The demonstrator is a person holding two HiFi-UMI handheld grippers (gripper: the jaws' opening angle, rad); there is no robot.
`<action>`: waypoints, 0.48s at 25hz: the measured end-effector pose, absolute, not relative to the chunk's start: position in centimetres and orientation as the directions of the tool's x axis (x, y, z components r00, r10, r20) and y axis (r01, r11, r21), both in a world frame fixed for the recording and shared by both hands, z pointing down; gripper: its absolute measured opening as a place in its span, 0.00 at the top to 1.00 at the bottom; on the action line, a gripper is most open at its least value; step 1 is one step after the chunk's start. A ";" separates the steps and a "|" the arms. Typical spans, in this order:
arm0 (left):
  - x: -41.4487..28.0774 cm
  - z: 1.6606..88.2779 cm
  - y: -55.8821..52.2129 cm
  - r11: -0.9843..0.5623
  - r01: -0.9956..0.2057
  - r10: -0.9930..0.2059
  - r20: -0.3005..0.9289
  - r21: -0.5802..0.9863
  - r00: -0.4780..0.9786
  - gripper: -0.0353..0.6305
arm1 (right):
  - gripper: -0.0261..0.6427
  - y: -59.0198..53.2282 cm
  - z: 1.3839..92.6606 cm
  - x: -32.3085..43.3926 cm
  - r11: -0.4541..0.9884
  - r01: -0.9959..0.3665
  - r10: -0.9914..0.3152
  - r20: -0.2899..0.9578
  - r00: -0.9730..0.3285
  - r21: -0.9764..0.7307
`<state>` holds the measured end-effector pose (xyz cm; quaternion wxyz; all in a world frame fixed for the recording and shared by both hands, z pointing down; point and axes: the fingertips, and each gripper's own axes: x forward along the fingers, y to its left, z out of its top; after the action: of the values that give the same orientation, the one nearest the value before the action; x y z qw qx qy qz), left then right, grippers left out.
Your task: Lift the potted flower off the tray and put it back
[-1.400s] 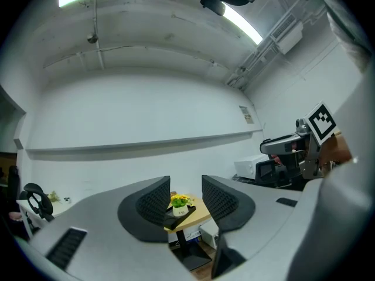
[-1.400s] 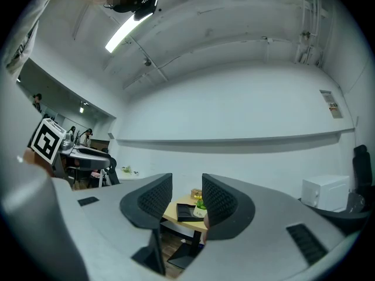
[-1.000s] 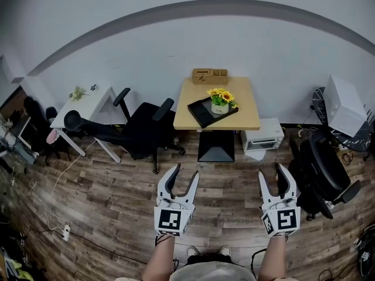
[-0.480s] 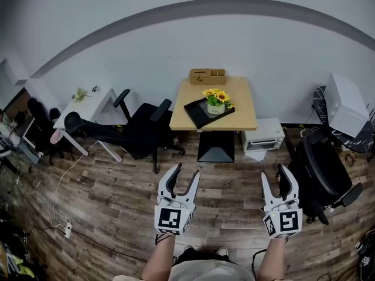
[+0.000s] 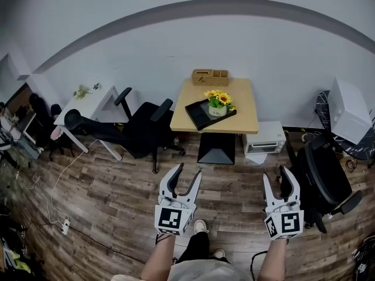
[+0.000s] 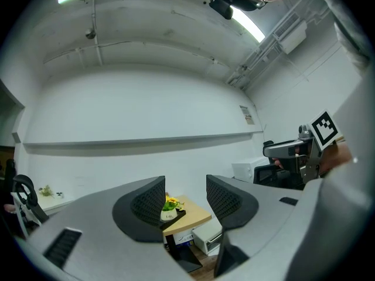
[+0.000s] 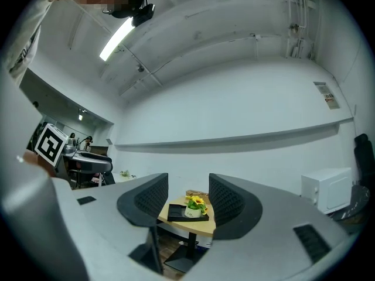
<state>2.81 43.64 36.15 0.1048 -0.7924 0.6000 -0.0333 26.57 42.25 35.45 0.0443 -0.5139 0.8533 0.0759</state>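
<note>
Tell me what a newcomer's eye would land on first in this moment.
The yellow potted flower stands out first, sitting on a black tray on the small wooden table at the far wall. Nearer the camera, the left hand-held gripper and right hand-held gripper hang over the wood floor, both open and empty, well short of the table. A black office chair sits to the table's left.

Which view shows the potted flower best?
Head view: the potted flower is largest there and unobstructed, sitting in the black tray. Right gripper view shows it whole but smaller, far off between the jaws. Left gripper view shows it tiny, partly cut off by a jaw pad.
</note>
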 end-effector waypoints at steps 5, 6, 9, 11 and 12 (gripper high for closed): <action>2.5 36.6 41.9 -0.265 -0.944 -0.955 -0.081 -0.197 0.285 0.63 | 0.64 40.6 35.9 25.7 0.466 -0.879 -0.868 -0.142 -0.476 0.099; 2.3 36.7 41.4 -0.264 -0.945 -0.955 -0.082 -0.194 0.284 0.63 | 0.64 40.2 36.0 25.4 0.468 -0.878 -0.867 -0.139 -0.479 0.102; 1.5 36.9 40.1 -0.263 -0.948 -0.956 -0.083 -0.180 0.281 0.63 | 0.64 38.8 36.2 24.6 0.474 -0.874 -0.865 -0.128 -0.485 0.108; 1.1 37.3 39.3 -0.267 -0.947 -0.956 -0.078 -0.177 0.284 0.63 | 0.64 37.8 36.4 24.1 0.473 -0.874 -0.866 -0.123 -0.484 0.107; 0.8 37.5 38.8 -0.268 -0.947 -0.956 -0.075 -0.176 0.285 0.63 | 0.64 37.3 36.5 23.8 0.474 -0.874 -0.867 -0.121 -0.484 0.107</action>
<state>0.76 38.80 37.47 0.0935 -0.7959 0.5977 -0.0229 23.76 37.31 36.52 0.0248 -0.5072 0.8580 0.0769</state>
